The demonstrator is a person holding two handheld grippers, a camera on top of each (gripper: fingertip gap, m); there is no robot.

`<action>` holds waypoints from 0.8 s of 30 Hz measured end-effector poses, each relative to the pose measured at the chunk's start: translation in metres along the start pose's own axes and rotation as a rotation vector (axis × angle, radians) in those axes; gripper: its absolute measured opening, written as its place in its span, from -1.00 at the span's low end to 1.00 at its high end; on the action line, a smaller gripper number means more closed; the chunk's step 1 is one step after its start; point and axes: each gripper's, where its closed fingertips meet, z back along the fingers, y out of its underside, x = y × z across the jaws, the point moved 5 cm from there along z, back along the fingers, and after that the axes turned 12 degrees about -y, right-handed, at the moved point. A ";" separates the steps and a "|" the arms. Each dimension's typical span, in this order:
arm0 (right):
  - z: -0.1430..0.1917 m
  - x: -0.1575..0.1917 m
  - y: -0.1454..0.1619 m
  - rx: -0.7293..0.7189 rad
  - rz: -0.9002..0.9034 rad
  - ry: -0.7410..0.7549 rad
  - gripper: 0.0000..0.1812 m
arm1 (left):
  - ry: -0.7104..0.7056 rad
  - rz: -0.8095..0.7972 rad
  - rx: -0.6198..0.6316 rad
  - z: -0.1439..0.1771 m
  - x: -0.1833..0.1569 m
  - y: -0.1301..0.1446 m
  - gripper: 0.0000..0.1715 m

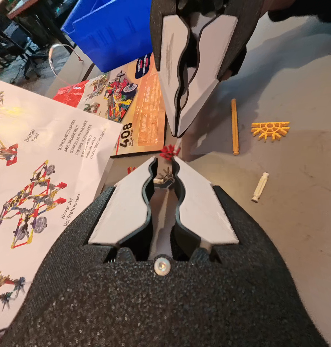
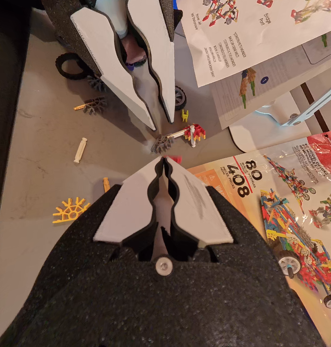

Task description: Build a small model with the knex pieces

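Observation:
My left gripper (image 1: 165,158) is open with a narrow gap and hovers over a grey toothed connector (image 1: 166,175) on the grey table. In the right wrist view the left gripper (image 2: 162,124) comes in from the top, its tips just above that grey connector (image 2: 162,144). A white rod joins the connector to a red and yellow connector cluster (image 2: 194,133). My right gripper (image 2: 163,159) is shut. In the left wrist view the right gripper (image 1: 177,135) pinches a short white rod (image 1: 178,145) with a red connector (image 1: 168,151) at its end, close to the left fingertips.
Loose parts lie around: a yellow fan connector (image 2: 71,210), a yellow rod (image 1: 235,127), a white short rod (image 2: 80,150), a black tyre (image 2: 71,67), a grey wheel (image 2: 179,97). An instruction sheet (image 1: 48,150), the printed kit bag (image 2: 273,206) and a blue bin (image 1: 114,33) flank them. My left and right fingertips are right by each other.

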 end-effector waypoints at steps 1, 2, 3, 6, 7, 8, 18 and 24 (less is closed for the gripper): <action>0.000 -0.001 0.001 0.002 -0.006 0.000 -1.00 | -0.007 -0.016 0.017 -0.001 0.000 0.002 -0.83; 0.001 -0.001 0.002 0.004 -0.014 0.001 -1.00 | -0.010 -0.034 0.033 -0.002 -0.001 0.005 -0.82; 0.001 -0.002 0.003 0.011 -0.024 0.001 -1.00 | -0.011 -0.048 0.044 -0.004 -0.003 0.007 -0.80; -0.001 -0.004 0.009 0.048 -0.035 0.008 -1.00 | -0.016 -0.082 0.078 -0.008 -0.006 0.012 -0.78; -0.001 -0.004 0.010 0.050 -0.037 0.006 -1.00 | -0.015 -0.086 0.082 -0.008 -0.006 0.013 -0.78; -0.001 -0.004 0.010 0.050 -0.039 0.005 -1.00 | -0.014 -0.087 0.087 -0.009 -0.007 0.014 -0.78; 0.001 -0.006 0.021 0.092 -0.062 -0.003 -0.86 | -0.007 -0.110 0.123 -0.016 -0.010 0.024 -0.73; -0.004 -0.004 0.038 0.177 -0.083 -0.044 -0.81 | 0.017 -0.091 0.148 -0.019 -0.013 0.029 -0.73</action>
